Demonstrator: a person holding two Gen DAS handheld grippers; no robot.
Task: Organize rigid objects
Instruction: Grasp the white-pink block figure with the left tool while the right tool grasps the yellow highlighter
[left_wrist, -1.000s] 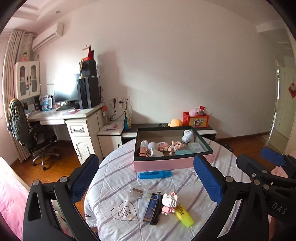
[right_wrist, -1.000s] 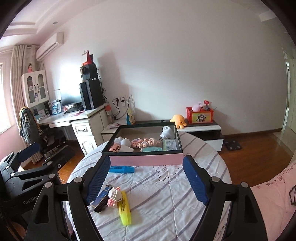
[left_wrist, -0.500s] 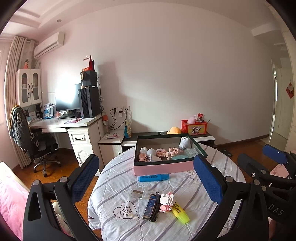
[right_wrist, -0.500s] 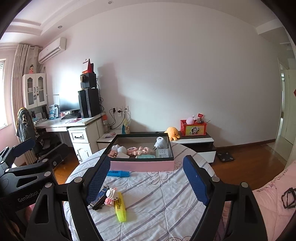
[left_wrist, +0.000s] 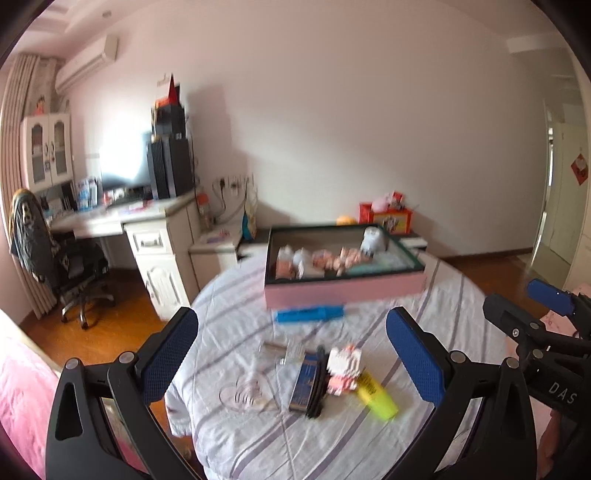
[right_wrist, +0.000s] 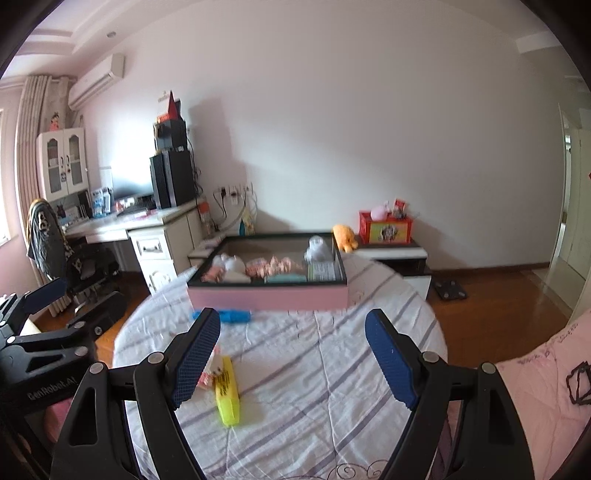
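Above the table (left_wrist: 369, 443), both tongs (left (left_wrist: 291, 354), right (right_wrist: 291, 354)) gape wide, empty.

A box (left_wrist: 343, 291) is set at the back of the desk (left_wrist: 424, 435), with a pen (left_wrist: 310, 314) just before it and toys (left_wrist: 343, 373) nearer.

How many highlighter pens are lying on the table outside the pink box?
2. The yellow highlighter lies near the table's front edge, beside the small block figure. The blue highlighter lies just in front of the pink box. Others may be hidden.
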